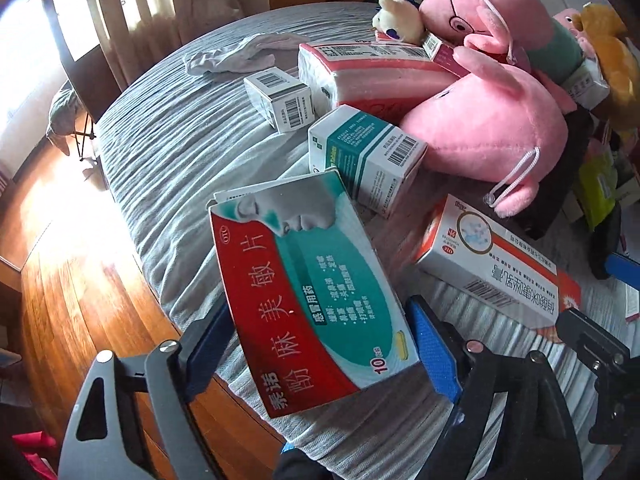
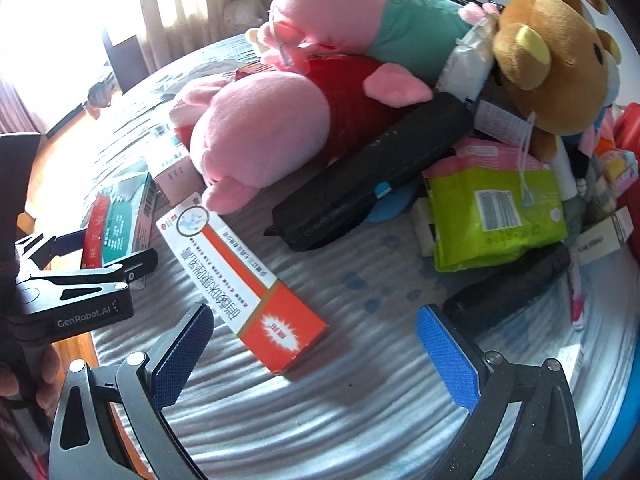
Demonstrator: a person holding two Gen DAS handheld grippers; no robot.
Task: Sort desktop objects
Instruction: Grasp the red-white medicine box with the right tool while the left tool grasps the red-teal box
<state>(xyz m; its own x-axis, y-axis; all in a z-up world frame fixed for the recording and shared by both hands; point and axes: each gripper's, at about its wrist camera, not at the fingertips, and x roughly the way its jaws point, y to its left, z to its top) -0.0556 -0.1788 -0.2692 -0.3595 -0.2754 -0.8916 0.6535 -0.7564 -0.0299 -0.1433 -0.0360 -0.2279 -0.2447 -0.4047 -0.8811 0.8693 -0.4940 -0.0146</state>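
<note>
Grey ribbed cloth covers the round table, and a red-and-teal cold-tablet box stands between the left tool's blue pads at its near edge.

The pads flank the box's long sides; whether they press on it I cannot tell. It is a light, hollow carton with a loose top flap, so its walls would likely buckle under a hard squeeze; grip low across the narrow faces. The right tool is wide open and empty, near the orange-and-white ointment box, another light carton best taken mid-length.
</note>
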